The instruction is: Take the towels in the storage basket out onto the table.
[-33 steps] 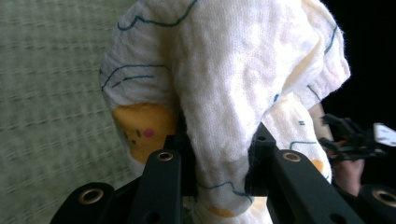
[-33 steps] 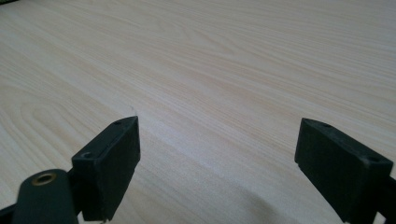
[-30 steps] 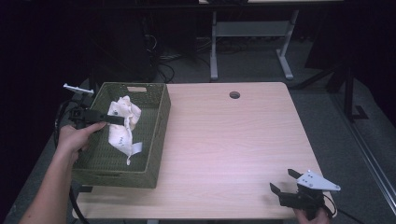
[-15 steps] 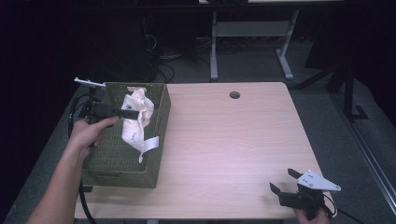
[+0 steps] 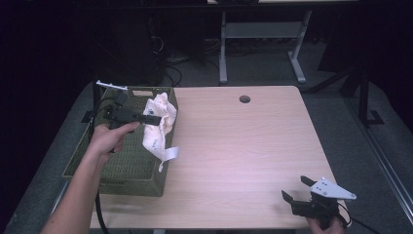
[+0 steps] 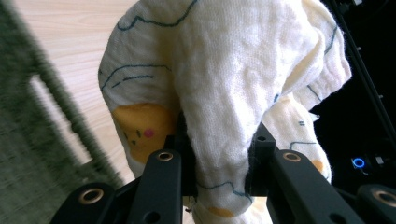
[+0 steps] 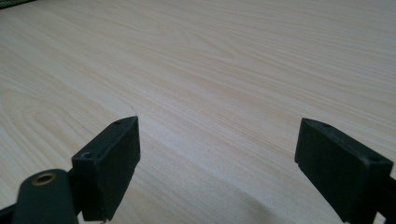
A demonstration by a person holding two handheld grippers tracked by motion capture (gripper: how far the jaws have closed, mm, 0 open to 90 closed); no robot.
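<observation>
The left gripper point(image 5: 148, 119) is clamping its fingers point(image 6: 261, 154) on one cream printed cloth point(image 5: 158, 127), which is hanging over the right rim of the single green basket point(image 5: 117, 168) at the desk's point(image 5: 243, 146) left edge. To do this lift well, the hand should probably be rising until the dangling tail is clearing the rim before crossing toward the open desk. The right gripper point(image 5: 298, 189) is resting near the front right corner, its fingers point(image 7: 112, 163) spread wide around nothing.
</observation>
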